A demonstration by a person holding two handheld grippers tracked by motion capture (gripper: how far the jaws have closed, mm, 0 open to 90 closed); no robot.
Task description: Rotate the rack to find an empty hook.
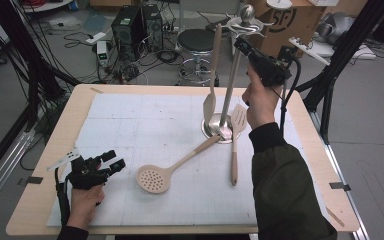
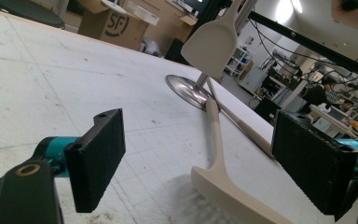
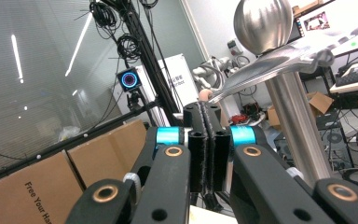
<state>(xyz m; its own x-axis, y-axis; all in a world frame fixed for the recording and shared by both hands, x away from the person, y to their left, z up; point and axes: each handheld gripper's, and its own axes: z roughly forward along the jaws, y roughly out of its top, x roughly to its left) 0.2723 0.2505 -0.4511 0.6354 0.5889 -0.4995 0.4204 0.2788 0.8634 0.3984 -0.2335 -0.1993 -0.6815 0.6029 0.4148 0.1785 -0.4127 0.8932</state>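
right gripper (image 1: 244,46): fingers (image 3: 196,144) pressing together, nothing visible between them, hovering at the rack (image 1: 228,85) top beside the hanging spatula (image 1: 212,75) | left gripper (image 1: 114,161): fingers (image 2: 98,158) standing wide, empty, resting low on the worktop (image 1: 130,125) | skimmer (image 1: 167,170) and turner (image 1: 236,140) lying by the rack base

Grey floor (image 1: 370,165), black stool (image 1: 196,41) (cables nearby), cardboard boxes (image 1: 290,22)
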